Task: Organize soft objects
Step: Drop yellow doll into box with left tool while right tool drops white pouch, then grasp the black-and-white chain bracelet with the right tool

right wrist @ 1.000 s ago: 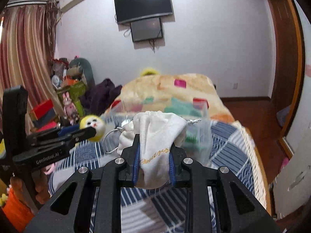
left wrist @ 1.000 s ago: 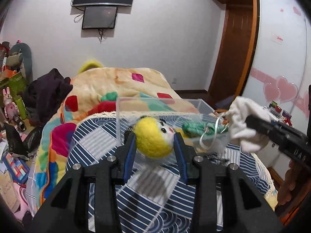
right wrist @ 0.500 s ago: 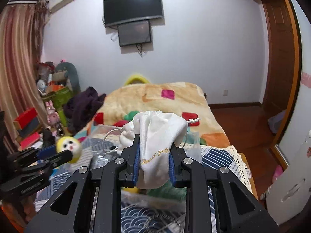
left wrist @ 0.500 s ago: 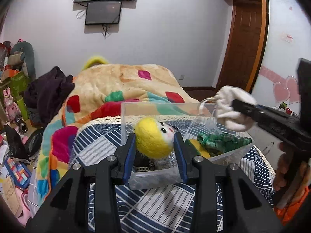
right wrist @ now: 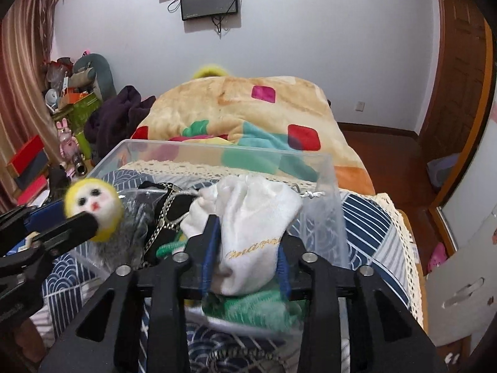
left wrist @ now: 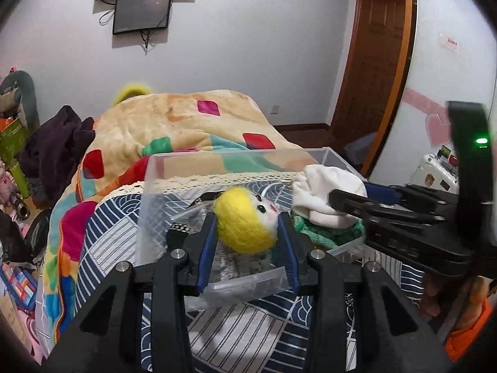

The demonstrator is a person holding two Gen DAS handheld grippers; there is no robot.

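My left gripper (left wrist: 247,236) is shut on a yellow felt doll head (left wrist: 245,220) with a white face, held over the near left part of a clear plastic box (left wrist: 217,158). It also shows in the right wrist view (right wrist: 93,211). My right gripper (right wrist: 245,248) is shut on a white drawstring pouch (right wrist: 254,227) with gold lettering, held over the box's right part; the pouch shows in the left wrist view (left wrist: 323,192). Inside the box (right wrist: 217,152) lie a green knitted item (right wrist: 257,307), a black item with a chain (right wrist: 167,214) and a grey item (left wrist: 242,264).
The box stands on a blue-and-white patterned cloth (left wrist: 102,239) with a lace edge. Behind it is a bed with a colourful blanket (right wrist: 242,108). Toys and boxes (right wrist: 71,93) crowd the left wall. A wooden door (left wrist: 372,62) is at the right.
Both grippers have moved forward and down over the box. The pouch and the doll head now hang lower, just above the items in the box, both still held.
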